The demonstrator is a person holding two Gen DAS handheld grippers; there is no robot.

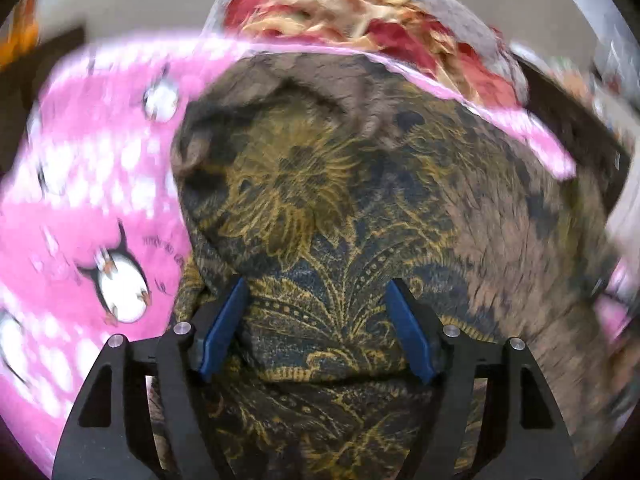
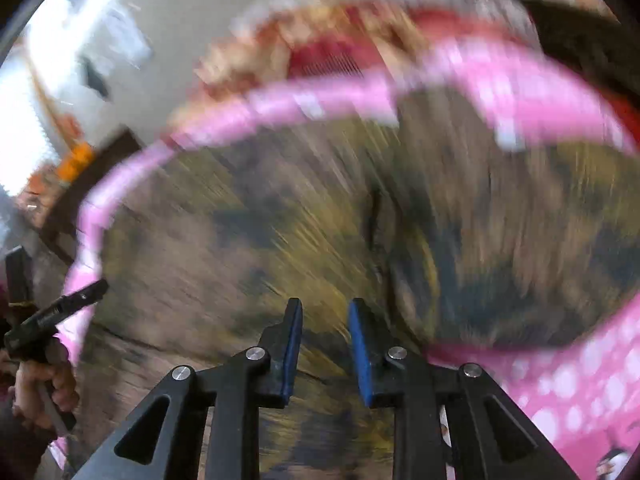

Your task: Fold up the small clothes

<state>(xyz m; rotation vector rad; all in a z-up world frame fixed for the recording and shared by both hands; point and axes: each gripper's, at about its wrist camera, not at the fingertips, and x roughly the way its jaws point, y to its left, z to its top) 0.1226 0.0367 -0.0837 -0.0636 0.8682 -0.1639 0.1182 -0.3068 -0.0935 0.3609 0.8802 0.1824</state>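
Observation:
A dark garment with a gold floral print (image 1: 320, 208) lies bunched on a pink penguin-print blanket (image 1: 80, 184). My left gripper (image 1: 318, 292) is open, its blue pads wide apart, with a raised fold of the garment between them. In the right wrist view the same garment (image 2: 280, 220) is smeared by motion blur. My right gripper (image 2: 325, 314) hovers over it with the blue pads a small gap apart and nothing visibly between them.
A red and cream floral cloth (image 1: 360, 12) lies beyond the blanket's far edge. The pink blanket (image 2: 580, 380) continues at the right. The hand holding the other gripper (image 2: 44, 344) shows at the left edge. Blurred room beyond.

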